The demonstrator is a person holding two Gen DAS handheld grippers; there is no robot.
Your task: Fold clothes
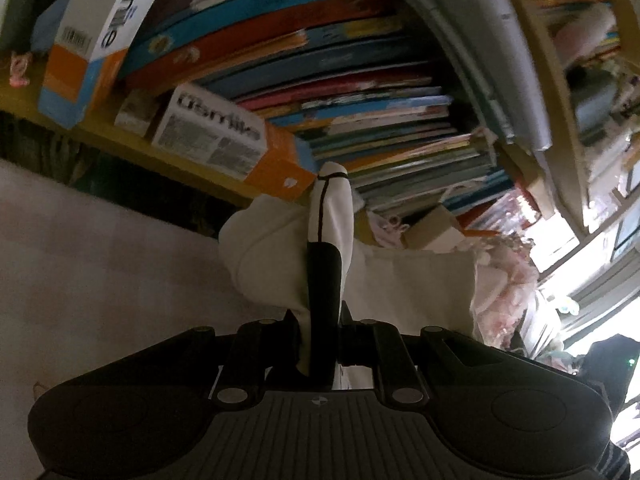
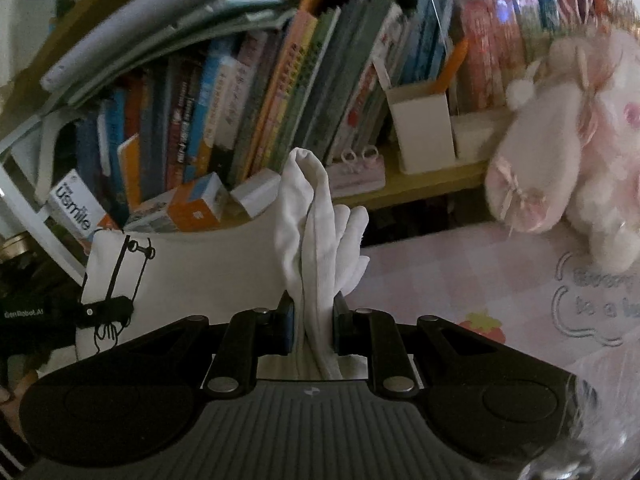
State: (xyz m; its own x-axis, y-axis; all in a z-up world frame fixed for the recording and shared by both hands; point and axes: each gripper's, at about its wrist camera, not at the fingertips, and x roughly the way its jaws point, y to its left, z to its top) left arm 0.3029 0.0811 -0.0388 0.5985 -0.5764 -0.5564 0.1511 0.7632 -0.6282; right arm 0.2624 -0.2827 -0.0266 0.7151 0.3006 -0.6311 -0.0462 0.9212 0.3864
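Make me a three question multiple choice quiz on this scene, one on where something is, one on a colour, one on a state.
1. Where is the plush toy?
A. on the pink checked cover
B. on the bookshelf
C. inside a box

2. What colour is the garment?
A. blue
B. white with black line drawing
C. red

3. How is the right gripper?
A. open and empty
B. shut on the garment
C. holding a book

Answers: 1 A, it sits on the cover in front of the shelf; 2 B, white cloth with black lines; 3 B, bunched cloth is pinched between its fingers.
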